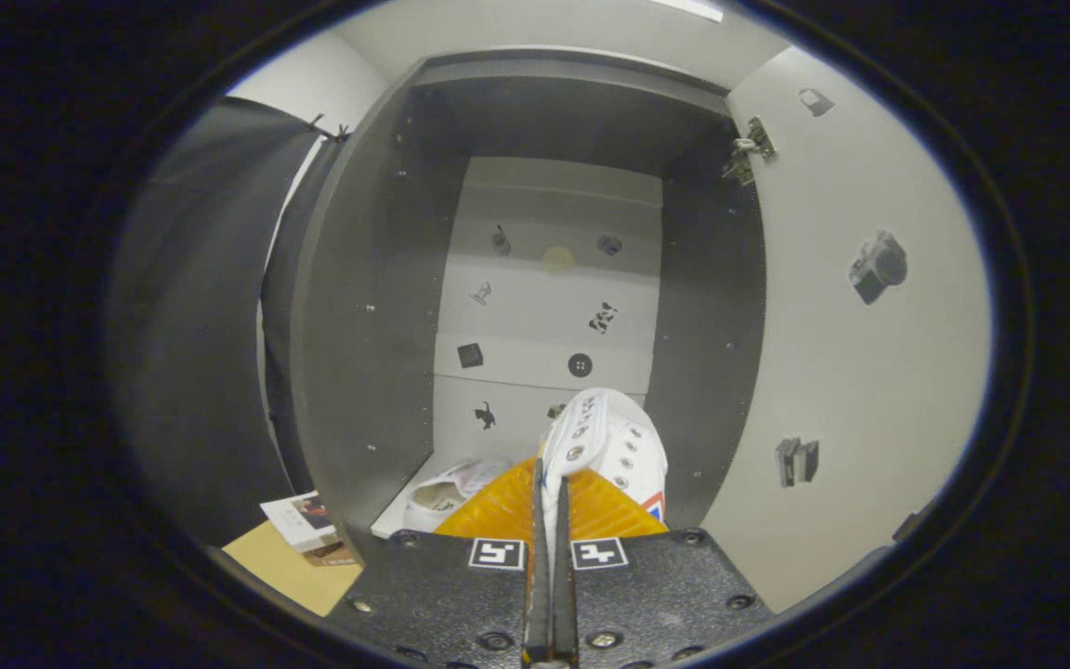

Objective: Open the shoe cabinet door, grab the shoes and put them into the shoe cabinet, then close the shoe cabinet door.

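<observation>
One shoe [611,437] upright in tongs [551,506]

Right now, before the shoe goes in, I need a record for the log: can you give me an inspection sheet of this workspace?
Surface: cabinet floor pale, partly taken up by a shoe.
Job's things: shoe cabinet stands open, its door swung out to the right; one white shoe already lies inside at the left; a second white shoe is held just ahead of the fingers.
Clutter: small printed box on a cardboard sheet left of the cabinet.
Grippers: gripper shut on the held shoe's edge.
Cables: nothing seen.
Surroundings: stickers on the back panel and door; hinge at the door's top.
</observation>
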`<state>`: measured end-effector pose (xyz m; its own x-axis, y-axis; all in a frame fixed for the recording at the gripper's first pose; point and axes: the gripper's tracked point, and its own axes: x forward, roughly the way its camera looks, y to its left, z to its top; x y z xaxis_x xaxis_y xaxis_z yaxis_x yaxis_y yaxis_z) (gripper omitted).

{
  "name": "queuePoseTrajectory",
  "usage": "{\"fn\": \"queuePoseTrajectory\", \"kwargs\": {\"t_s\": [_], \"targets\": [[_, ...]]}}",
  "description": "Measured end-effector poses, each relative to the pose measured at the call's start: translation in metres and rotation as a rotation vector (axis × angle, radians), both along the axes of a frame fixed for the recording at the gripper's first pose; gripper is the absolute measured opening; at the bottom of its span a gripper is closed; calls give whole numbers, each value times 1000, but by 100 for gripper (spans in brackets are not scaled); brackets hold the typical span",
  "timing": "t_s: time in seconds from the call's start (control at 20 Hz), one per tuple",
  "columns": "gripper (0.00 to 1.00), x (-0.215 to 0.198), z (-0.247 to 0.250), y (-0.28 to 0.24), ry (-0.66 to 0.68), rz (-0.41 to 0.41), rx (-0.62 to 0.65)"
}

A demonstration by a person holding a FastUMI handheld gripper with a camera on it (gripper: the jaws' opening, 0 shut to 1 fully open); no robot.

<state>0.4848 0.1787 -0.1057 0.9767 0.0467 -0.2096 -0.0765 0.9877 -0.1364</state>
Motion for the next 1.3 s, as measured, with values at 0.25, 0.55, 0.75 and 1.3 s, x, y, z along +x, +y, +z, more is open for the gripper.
{"fn": "queuePoseTrajectory", "kwargs": {"t_s": [0.25,0.55,0.75,1.3], "targets": [[5,59,-43,-3,37,7,-2],[6,119,-99,-26,70,-10,-66],[12,136,-125,-36,70,18,-153],[73,112,-93,-32,-25,24,-135]]}}
